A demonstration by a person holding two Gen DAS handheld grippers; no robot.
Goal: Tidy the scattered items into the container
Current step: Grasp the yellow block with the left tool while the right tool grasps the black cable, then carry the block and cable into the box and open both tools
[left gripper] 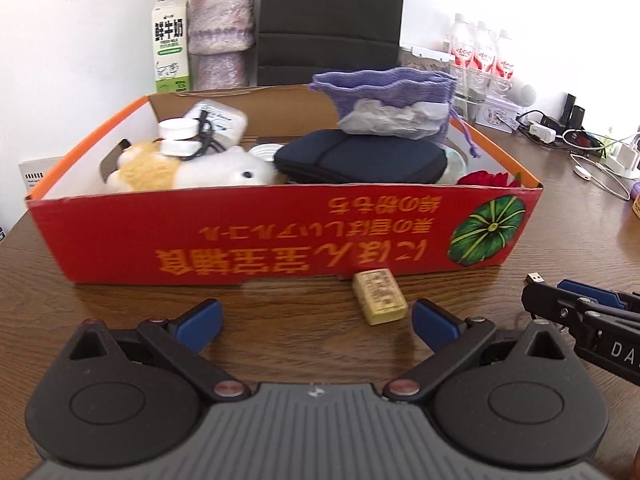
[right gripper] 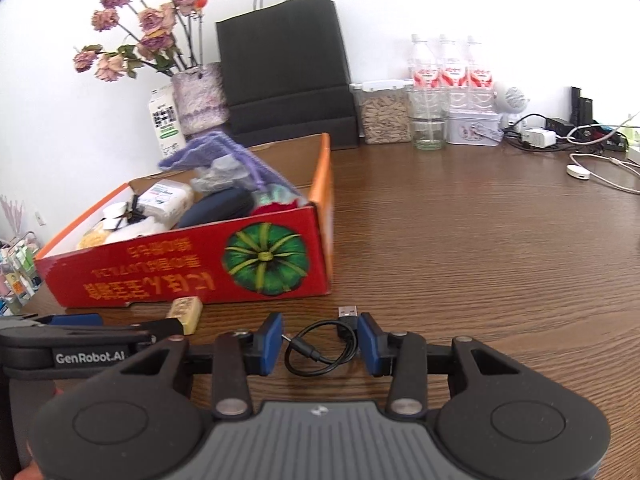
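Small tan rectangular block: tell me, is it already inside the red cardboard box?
No, the small tan rectangular block lies on the brown wooden table, just outside the red cardboard box's front wall.

Red box [left gripper: 256, 236]: contents partly hidden behind near wall; plush toy [left gripper: 188, 168] lower body out of sight. Red item [left gripper: 486, 179] at right corner mostly hidden, identity unclear. Print on tan block [left gripper: 379, 297] too blurred to read. Black cable [right gripper: 320, 346]: plug end near right pad, contact unclear. Left wrist view: right gripper [left gripper: 538, 294] cut by right edge, cable hidden except USB tip [left gripper: 535, 278].
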